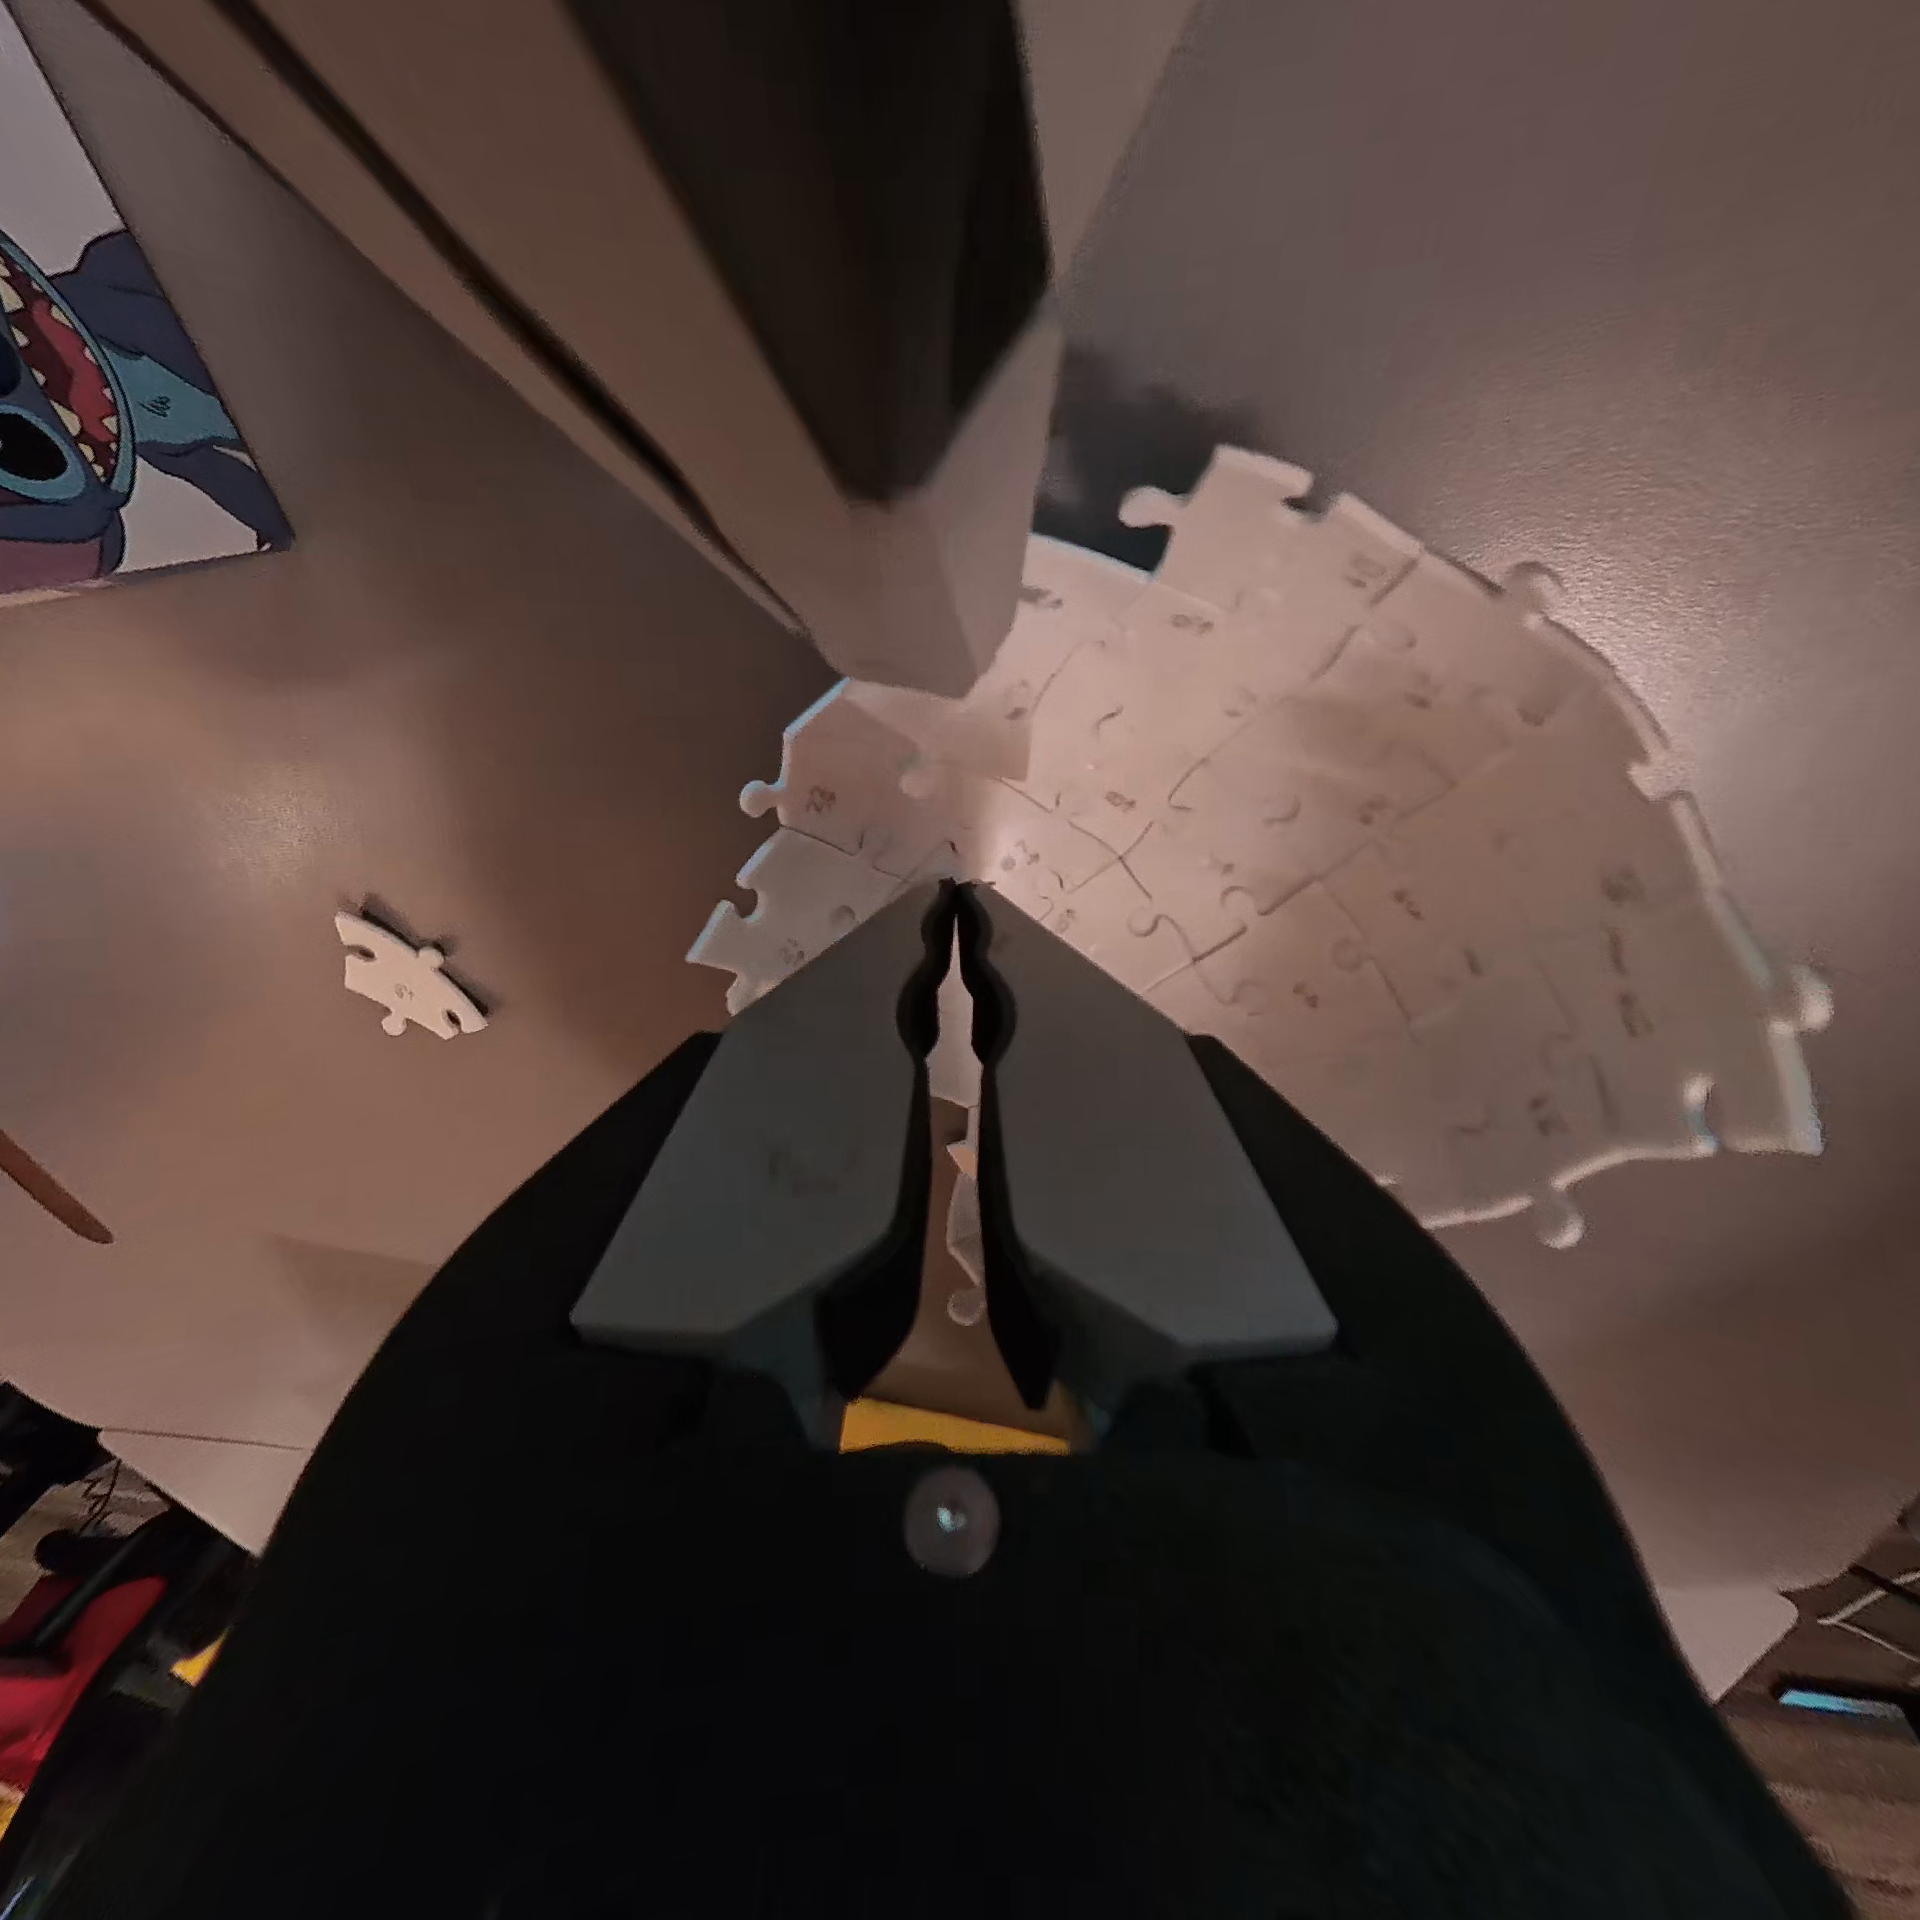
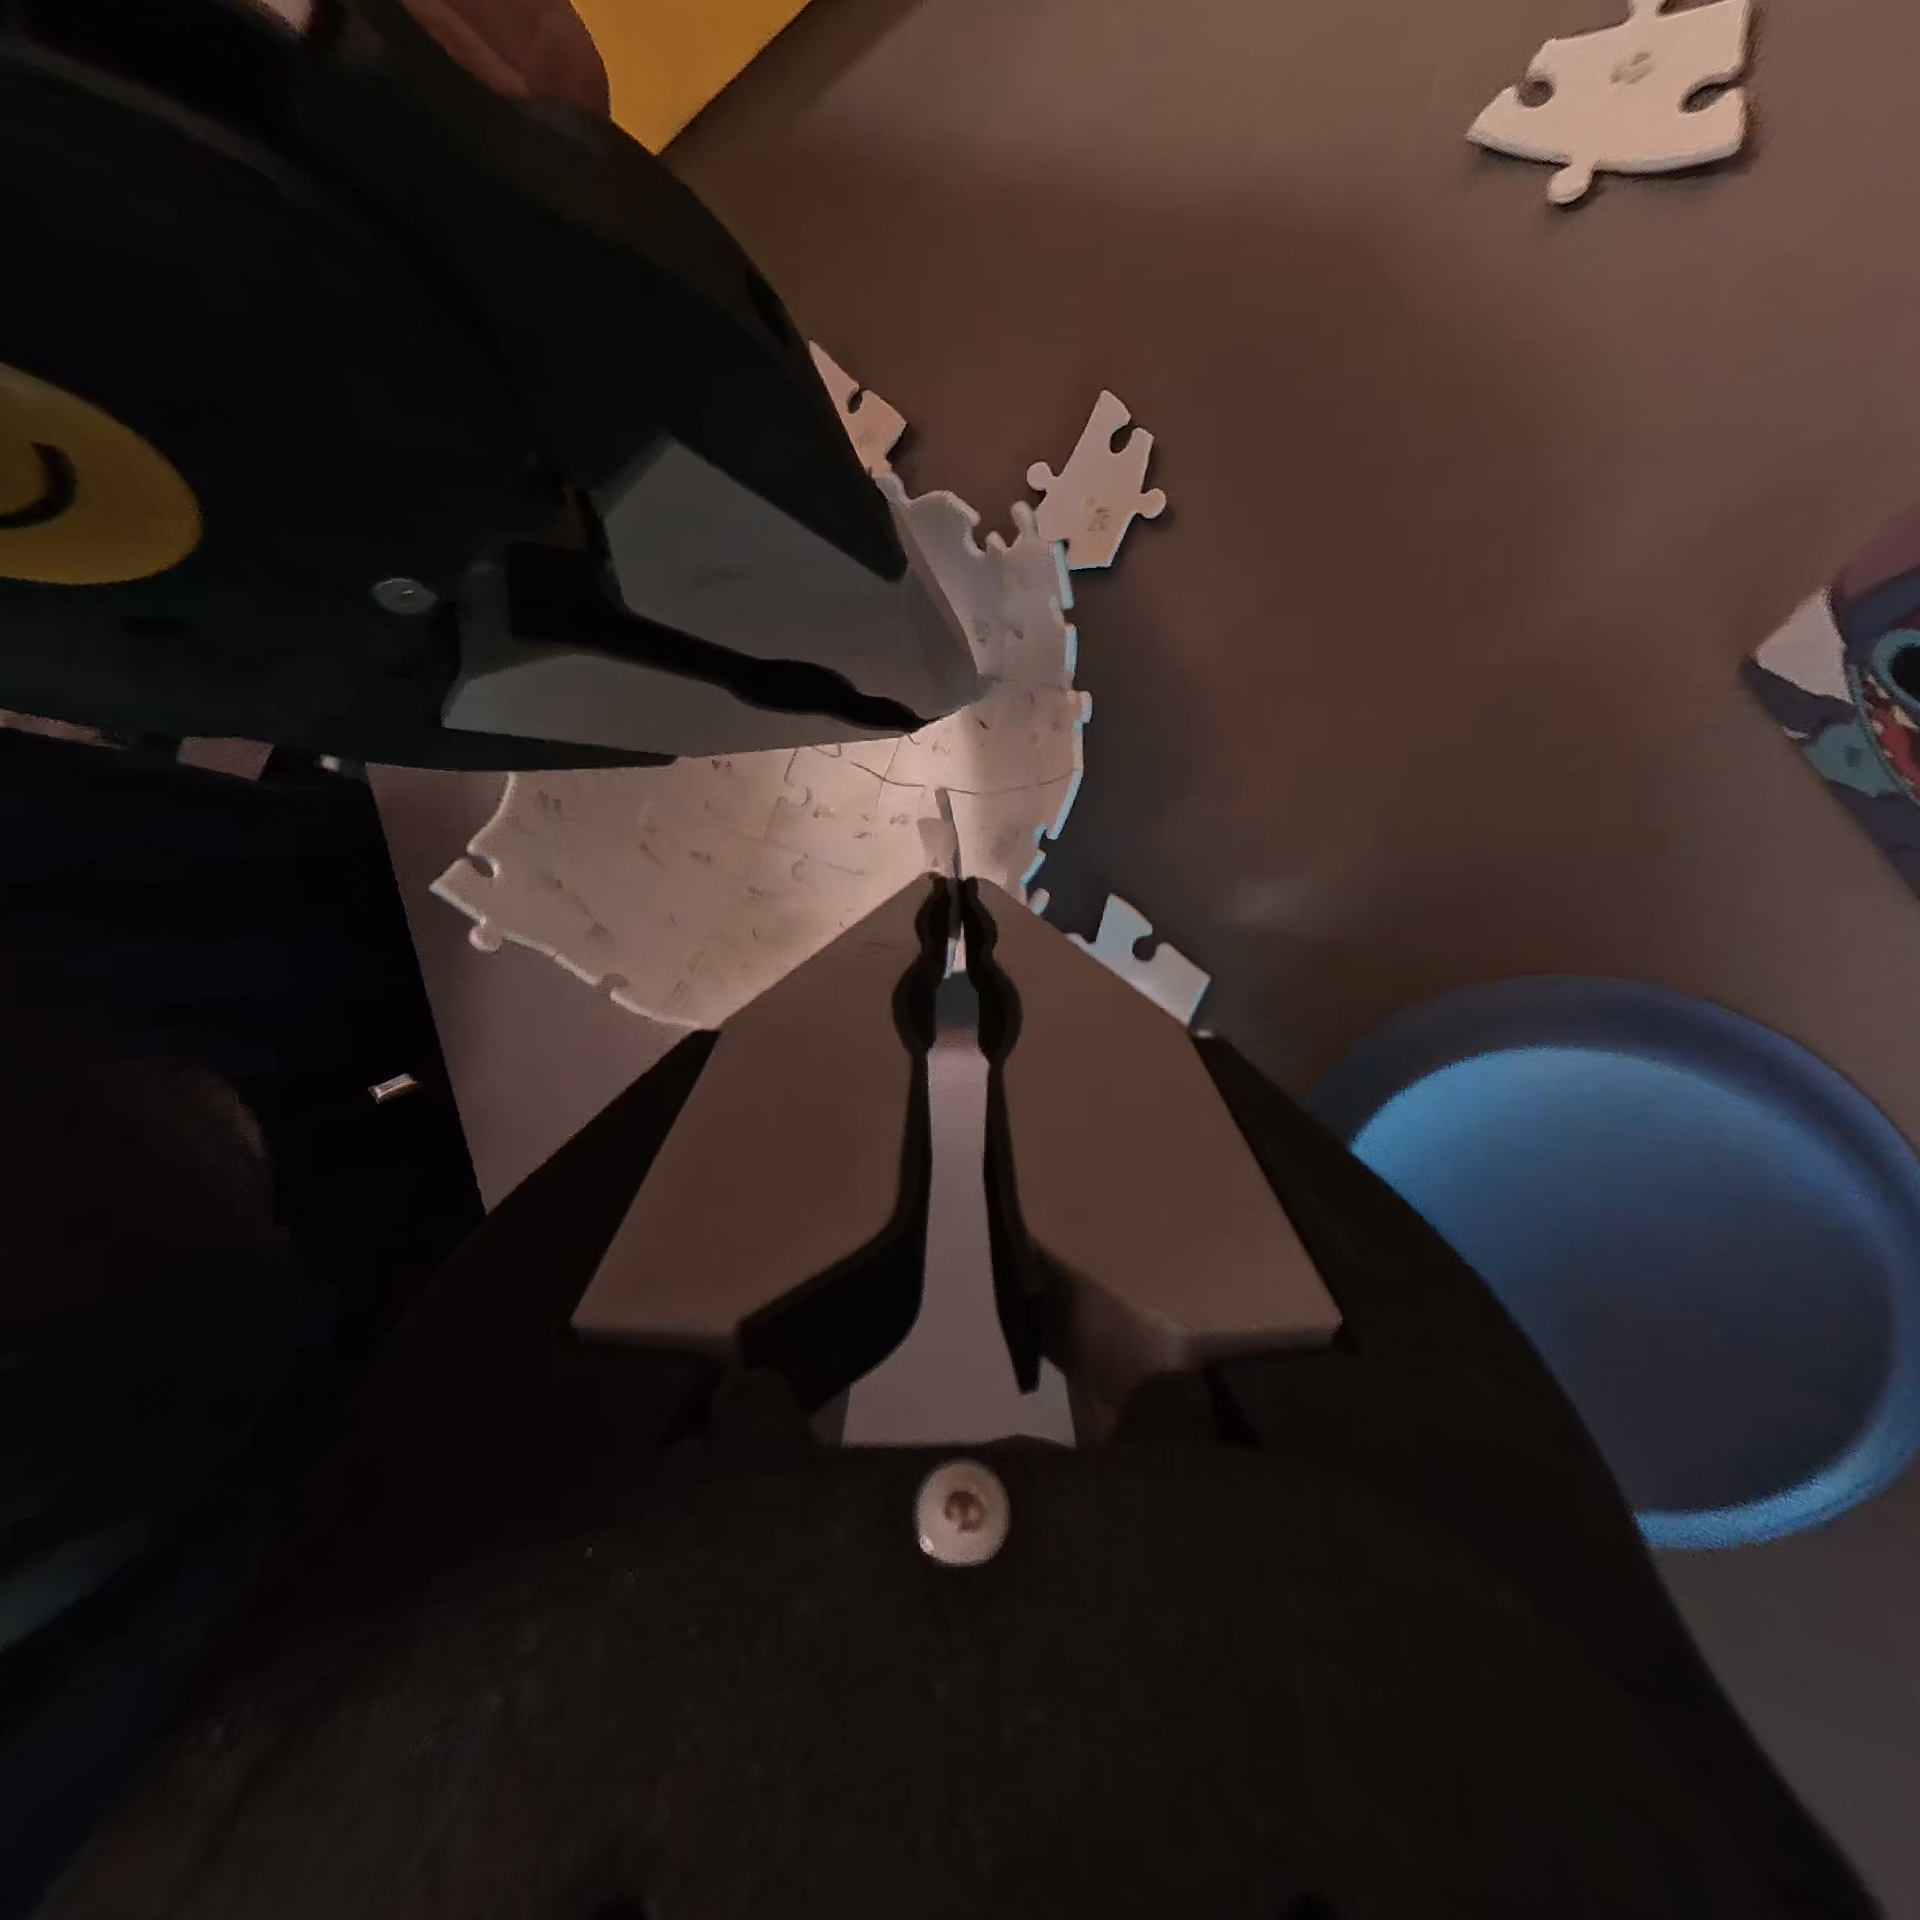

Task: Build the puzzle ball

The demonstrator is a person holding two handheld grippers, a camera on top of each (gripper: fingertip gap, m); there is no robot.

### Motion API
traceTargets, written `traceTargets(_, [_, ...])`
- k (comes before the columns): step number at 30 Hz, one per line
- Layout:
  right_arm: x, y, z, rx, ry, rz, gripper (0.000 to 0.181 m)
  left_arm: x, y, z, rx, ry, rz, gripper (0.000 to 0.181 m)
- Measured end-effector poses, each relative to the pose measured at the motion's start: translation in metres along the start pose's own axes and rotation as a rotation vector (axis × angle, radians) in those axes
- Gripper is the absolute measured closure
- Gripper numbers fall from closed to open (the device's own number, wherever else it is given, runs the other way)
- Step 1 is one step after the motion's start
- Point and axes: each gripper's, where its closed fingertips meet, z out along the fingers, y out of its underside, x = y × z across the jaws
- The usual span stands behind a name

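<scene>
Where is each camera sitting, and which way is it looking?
Left wrist view: rides on the left claw, looking forward along its closed grey fingers at the joined white puzzle pieces; the right claw reaches in from above.

Right wrist view: rides on the right claw, looking down at the same puzzle pieces, pinching a thin white piece; the left claw enters from the left, a blue bowl at right.

Shared: the puzzle pieces, both claws, the dark table, a cartoon picture.

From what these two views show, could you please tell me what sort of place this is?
Probably a hobby or work table indoors, not a kitchen or workshop bench: a plain tabletop holds a half-built puzzle shell, loose white pieces, a blue bowl and a cartoon picture.
</scene>
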Motion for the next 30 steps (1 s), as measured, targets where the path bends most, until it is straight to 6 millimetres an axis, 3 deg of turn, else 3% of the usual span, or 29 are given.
traceTargets(7, [0.0, 0.009, -0.02, 0.043, 0.009, 0.025, 0.181, -0.001, -0.003, -0.001, -0.033, 0.0, -0.014, 0.181])
traceTargets(12, [-0.01, 0.019, -0.016, -0.014, -0.004, 0.015, 0.181, 0.0, -0.005, -0.001, -0.055, 0.003, -0.023, 0.181])
traceTargets(17, [-0.006, 0.027, -0.009, -0.065, -0.009, 0.039, 0.181, -0.001, -0.006, -0.005, -0.05, -0.007, -0.043, 0.181])
traceTargets(21, [-0.003, 0.028, -0.008, -0.057, -0.03, 0.062, 0.181, 0.0, -0.027, -0.023, 0.088, -0.009, -0.082, 0.181])
traceTargets(25, [0.002, 0.028, -0.009, -0.05, -0.047, 0.085, 0.181, 0.01, -0.054, -0.037, 0.232, -0.051, 0.044, 0.181])
traceTargets(30, [0.006, 0.029, -0.006, -0.061, -0.055, 0.097, 0.181, 0.024, -0.048, -0.029, 0.196, -0.1, 0.22, 0.181])
